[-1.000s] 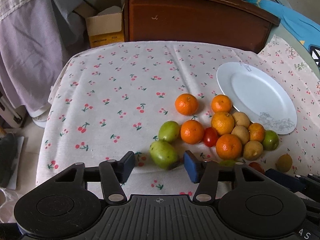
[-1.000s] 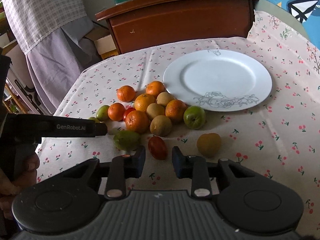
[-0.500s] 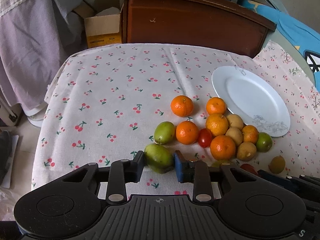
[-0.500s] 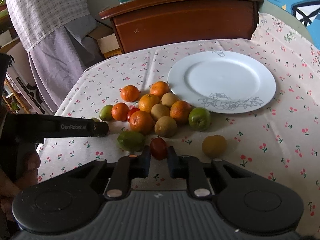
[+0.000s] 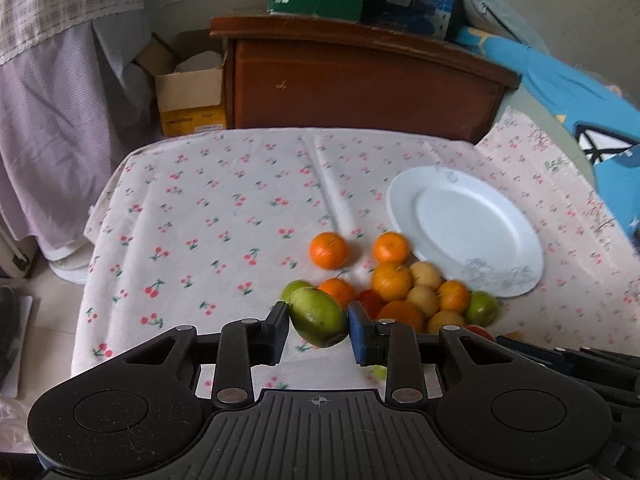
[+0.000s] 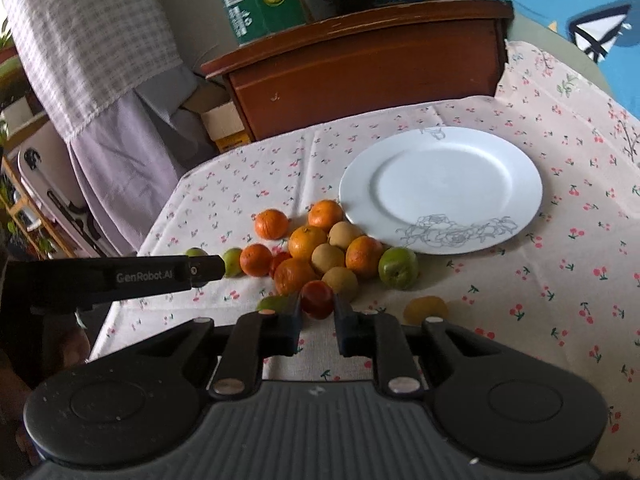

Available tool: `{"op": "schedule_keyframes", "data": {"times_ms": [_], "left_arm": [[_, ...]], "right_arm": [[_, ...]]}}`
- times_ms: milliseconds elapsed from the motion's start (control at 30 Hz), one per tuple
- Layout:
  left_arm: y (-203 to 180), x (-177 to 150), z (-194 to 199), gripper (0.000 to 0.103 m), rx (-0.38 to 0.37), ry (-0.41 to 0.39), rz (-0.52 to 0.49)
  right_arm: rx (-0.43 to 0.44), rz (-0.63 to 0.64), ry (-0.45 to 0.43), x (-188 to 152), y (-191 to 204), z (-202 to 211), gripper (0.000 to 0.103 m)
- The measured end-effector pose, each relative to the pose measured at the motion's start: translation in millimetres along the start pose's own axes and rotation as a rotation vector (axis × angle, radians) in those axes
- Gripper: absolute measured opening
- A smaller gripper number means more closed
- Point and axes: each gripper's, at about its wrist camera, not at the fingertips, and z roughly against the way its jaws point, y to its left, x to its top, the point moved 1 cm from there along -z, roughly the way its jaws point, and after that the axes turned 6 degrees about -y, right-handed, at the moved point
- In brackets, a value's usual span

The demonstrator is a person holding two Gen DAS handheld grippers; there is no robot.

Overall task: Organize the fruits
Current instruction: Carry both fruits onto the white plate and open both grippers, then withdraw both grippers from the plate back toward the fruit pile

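My left gripper (image 5: 318,318) is shut on a green oval fruit (image 5: 318,316) and holds it above the tablecloth, left of the fruit pile. My right gripper (image 6: 317,306) is shut on a small red tomato (image 6: 317,298) lifted at the pile's near edge. The pile holds several oranges (image 6: 308,242), tan round fruits (image 6: 328,258) and a green fruit (image 6: 398,268). An empty white plate (image 6: 440,188) with a grey flower print lies just right of the pile; it also shows in the left wrist view (image 5: 468,228).
A yellow fruit (image 6: 425,309) lies alone near my right gripper. Another green fruit (image 6: 274,303) lies behind its left finger. The left gripper's body (image 6: 120,276) reaches in from the left. A brown wooden cabinet (image 5: 360,80) stands behind the table. A cardboard box (image 5: 190,100) sits at back left.
Both grippers have lifted with their fruits: the left raised the green fruit off the cloth, the right raised the tomato. Both views have tilted up.
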Motion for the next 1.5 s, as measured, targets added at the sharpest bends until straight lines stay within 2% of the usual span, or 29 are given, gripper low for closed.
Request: {"op": "schedule_keyframes", "data": {"times_ms": [233, 367, 533, 733, 1067, 1167, 1300, 1400, 1500], "left_arm": [[-15.0, 21.9, 1.9, 0.029, -0.078, -0.008, -0.002], [-30.5, 33.8, -4.2, 0.029, -0.109, -0.012, -0.064], [-43.3, 45.5, -23.9, 0.029, -0.175, 0.0, -0.077], [-56.0, 51.1, -53.8, 0.029, -0.223, 0.03, -0.083], [-71.7, 50.2, -89.5, 0.029, -0.25, 0.066, -0.128], [-75.3, 48.1, -95.7, 0.031, -0.241, 0.069, -0.145], [-72.7, 49.5, -99.6, 0.032, -0.241, 0.078, -0.119], [-66.3, 50.9, -100.5, 0.038, -0.218, 0.071, -0.099], [-59.2, 51.1, -102.5, 0.039, -0.189, 0.077, -0.079]], "right_arm": [[-0.029, -0.005, -0.061, 27.5, -7.4, 15.3, 0.017], [-0.041, -0.028, -0.078, 47.5, -22.4, 17.9, 0.017], [-0.059, -0.079, -0.041, 63.6, -45.5, 7.0, 0.017], [-0.101, -0.154, 0.006, 67.3, -70.2, -16.8, 0.017], [-0.121, -0.253, 0.064, 69.2, -92.8, -48.9, 0.017], [-0.121, -0.265, 0.072, 70.7, -94.7, -53.8, 0.021], [-0.125, -0.296, 0.061, 78.1, -102.2, -52.6, 0.021], [-0.185, -0.323, 0.02, 87.0, -115.1, -46.8, 0.022], [-0.313, -0.31, -0.013, 92.7, -126.1, -41.4, 0.024]]}}
